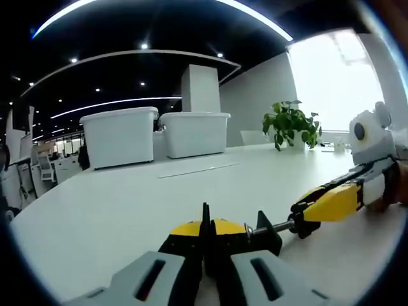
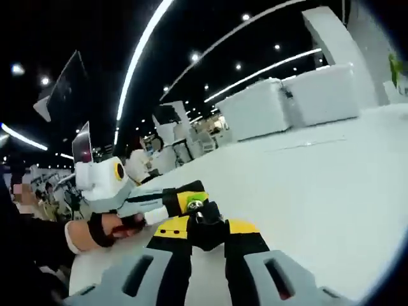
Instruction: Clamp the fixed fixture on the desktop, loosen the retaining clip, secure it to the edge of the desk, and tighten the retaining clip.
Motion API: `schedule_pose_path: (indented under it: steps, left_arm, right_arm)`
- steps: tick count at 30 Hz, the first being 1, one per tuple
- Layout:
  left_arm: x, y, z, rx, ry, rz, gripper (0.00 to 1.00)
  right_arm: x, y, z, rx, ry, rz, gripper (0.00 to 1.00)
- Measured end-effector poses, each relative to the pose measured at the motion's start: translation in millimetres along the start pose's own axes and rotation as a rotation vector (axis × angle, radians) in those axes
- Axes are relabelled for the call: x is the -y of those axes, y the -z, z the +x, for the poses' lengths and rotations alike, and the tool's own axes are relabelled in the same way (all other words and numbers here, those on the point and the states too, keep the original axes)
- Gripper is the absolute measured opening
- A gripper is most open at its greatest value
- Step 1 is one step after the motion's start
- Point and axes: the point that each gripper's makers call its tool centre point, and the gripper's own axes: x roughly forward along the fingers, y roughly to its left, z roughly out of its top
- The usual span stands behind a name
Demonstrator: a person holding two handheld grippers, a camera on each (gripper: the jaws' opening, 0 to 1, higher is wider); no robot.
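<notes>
Left gripper point(image 1: 205, 255) nearest the lens in the left gripper view, its jaws clenched together on the black body of the fixture point(image 1: 264, 231), a small clamp with a threaded rod. The rod's long axis ran out from the left gripper toward the right gripper point(image 1: 319, 207), low over the white worktop point(image 1: 127, 204). Right gripper came in from the right side of that view; its yellow-and-black tips sat at the far end of the rod, apparently on the retaining clip, though the clip itself was too small to make out there.

In the right gripper view, right gripper point(image 2: 204, 233) jaws were closed around a dark part of the fixture point(image 2: 203, 224); a green-centred piece point(image 2: 194, 204) sat just beyond. Left gripper point(image 2: 172, 201) met it from the opposite side, with a gloved hand point(image 2: 95, 233) behind.

Fixture lay between the two grippers, both touching it. Which worktop edge was nearer, cannot tell. Judgement: left gripper steadies the body, right gripper is placed to loosen the clip; the turn would go about the rod's axis.
</notes>
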Motion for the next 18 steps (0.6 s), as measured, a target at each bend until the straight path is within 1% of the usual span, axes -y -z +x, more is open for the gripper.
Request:
schedule_pose_path:
  steps: [1, 4, 5, 6, 8, 9, 11, 13, 15, 18]
  left_arm:
    - [0.0, -0.2, 0, 0.001, 0.0, 0.001, 0.04]
    - [-0.7, 0.3, 0, -0.001, -0.002, 0.0, 0.04]
    - [-0.9, 0.3, 0, -0.001, -0.002, 0.0, 0.04]
    - [-1.0, 0.4, 0, -0.001, -0.003, -0.001, 0.04]
    - [-1.2, 0.7, -1, -0.001, -0.003, -0.001, 0.04]
    - [-1.8, 0.7, -1, -0.002, -0.006, -0.002, 0.04]
    - [-3.0, 1.0, -1, -0.002, -0.01, -0.006, 0.04]
    - [-3.5, 1.1, -1, -0.002, -0.012, -0.009, 0.04]
    - [-3.7, 1.1, -1, -0.003, -0.012, -0.009, 0.04]
    - [-3.9, 1.0, -1, -0.002, -0.012, -0.009, 0.04]
  right_arm:
    - [-2, -0.7, 0, 0.002, 0.005, -0.052, 0.17]
    - [-6, -3.3, 0, 0.028, 0.006, -0.254, 0.17]
    - [2, -5.2, 7, 0.035, 0.008, -0.312, 0.17]
    - [2, -5.8, 8, 0.043, 0.013, -0.37, 0.17]
    - [-2, -6.2, 8, 0.051, 0.022, -0.49, 0.17]
    - [-5, -6.4, 8, 0.057, 0.022, -0.567, 0.17]
    - [-6, -5.7, 8, 0.06, 0.029, -0.66, 0.17]
    - [-9, -5.0, 8, 0.064, 0.042, -0.782, 0.18]
    - [-11, -3.3, 8, 0.064, 0.049, -0.922, 0.18]
    - [-11, -1.4, 9, 0.056, 0.062, -0.943, 0.19]
